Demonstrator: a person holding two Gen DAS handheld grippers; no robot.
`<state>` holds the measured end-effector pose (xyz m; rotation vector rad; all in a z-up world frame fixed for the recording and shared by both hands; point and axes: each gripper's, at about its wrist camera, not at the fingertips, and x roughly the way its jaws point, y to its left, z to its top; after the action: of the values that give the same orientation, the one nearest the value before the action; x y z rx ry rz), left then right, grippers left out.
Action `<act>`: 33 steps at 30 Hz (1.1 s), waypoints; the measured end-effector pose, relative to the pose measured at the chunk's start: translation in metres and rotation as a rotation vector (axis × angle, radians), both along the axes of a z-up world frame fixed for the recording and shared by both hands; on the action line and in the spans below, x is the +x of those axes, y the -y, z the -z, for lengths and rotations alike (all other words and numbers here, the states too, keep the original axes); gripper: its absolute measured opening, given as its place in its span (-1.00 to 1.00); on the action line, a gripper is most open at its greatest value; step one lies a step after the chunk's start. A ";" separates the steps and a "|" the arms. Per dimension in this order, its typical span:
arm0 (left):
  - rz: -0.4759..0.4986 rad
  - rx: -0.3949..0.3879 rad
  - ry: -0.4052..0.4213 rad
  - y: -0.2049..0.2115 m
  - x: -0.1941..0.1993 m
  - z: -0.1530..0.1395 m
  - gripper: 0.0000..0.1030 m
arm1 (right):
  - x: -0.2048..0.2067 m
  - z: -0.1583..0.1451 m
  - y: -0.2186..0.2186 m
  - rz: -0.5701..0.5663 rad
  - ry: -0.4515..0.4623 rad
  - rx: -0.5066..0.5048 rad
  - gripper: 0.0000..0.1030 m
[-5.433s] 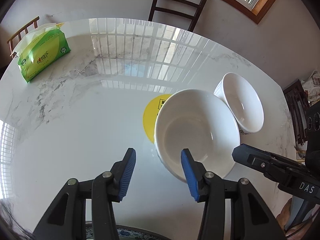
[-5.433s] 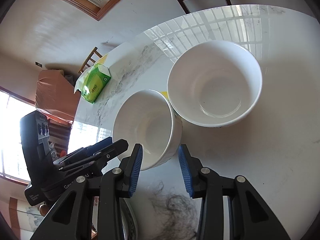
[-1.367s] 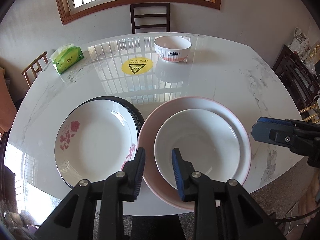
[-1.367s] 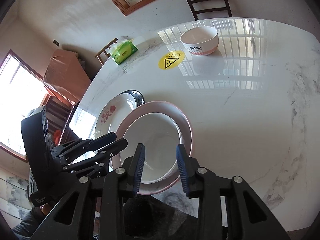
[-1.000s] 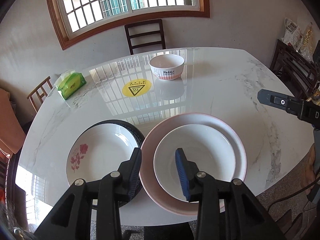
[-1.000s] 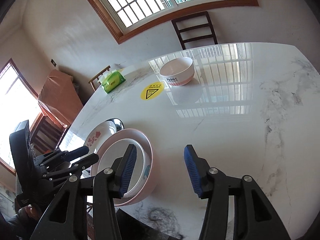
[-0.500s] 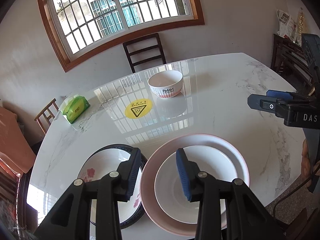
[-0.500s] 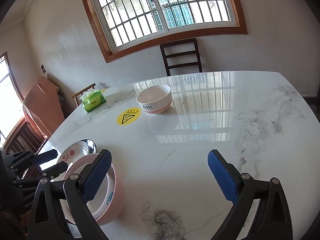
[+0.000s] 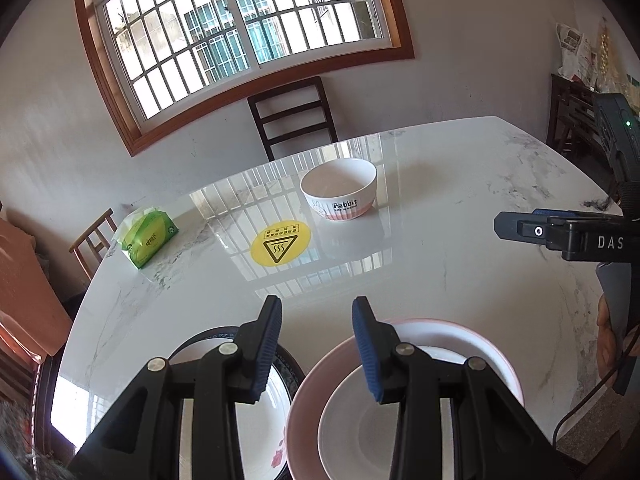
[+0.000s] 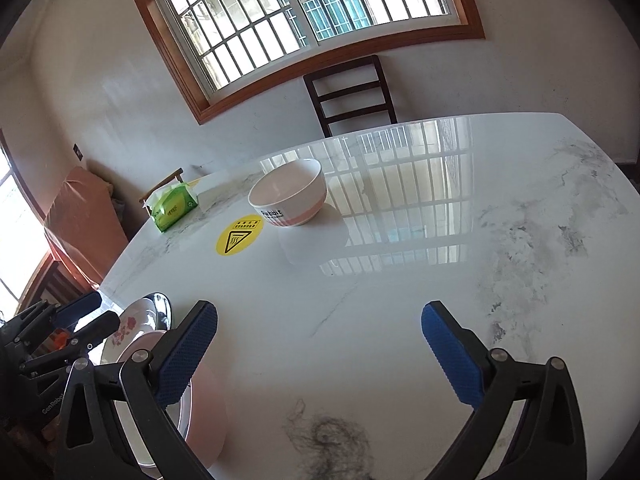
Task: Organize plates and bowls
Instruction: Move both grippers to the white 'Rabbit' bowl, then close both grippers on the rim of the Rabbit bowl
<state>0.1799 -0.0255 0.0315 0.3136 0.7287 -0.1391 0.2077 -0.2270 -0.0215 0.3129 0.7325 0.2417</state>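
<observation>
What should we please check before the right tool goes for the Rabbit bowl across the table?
1. Right tool open and empty: ok, its jaws stand wide apart.
2. Rabbit bowl upright, standing alone: ok.
3. Path over the marble table to the bowl: ok, only a yellow warning sticker lies to its left.
4. Left tool empty: ok, open above the dishes.
5. White bowl seated in the pink bowl: ok.
6. Whether the Rabbit bowl fits that stack: cannot tell.

Barred window (image 9: 240, 40), dark chair (image 9: 294, 114)
</observation>
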 end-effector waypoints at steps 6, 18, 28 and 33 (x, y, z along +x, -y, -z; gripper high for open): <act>0.021 -0.086 -0.096 -0.010 0.041 0.004 -0.28 | 0.031 0.018 0.004 -0.060 -0.096 0.149 0.98; 0.038 -0.381 -0.392 -0.036 0.191 0.021 -0.28 | 0.130 0.001 0.011 -0.078 -0.195 0.232 0.86; -0.011 -0.506 -0.494 -0.039 0.269 0.049 -0.28 | 0.215 0.019 0.005 -0.096 -0.345 0.246 0.80; -0.036 -0.499 -0.518 -0.034 0.285 0.058 -0.28 | 0.230 0.025 -0.004 -0.105 -0.371 0.215 0.69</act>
<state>0.4649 0.0085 -0.0265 -0.2245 1.1779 -0.3685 0.4380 -0.2226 -0.0463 0.5330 1.0935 0.3686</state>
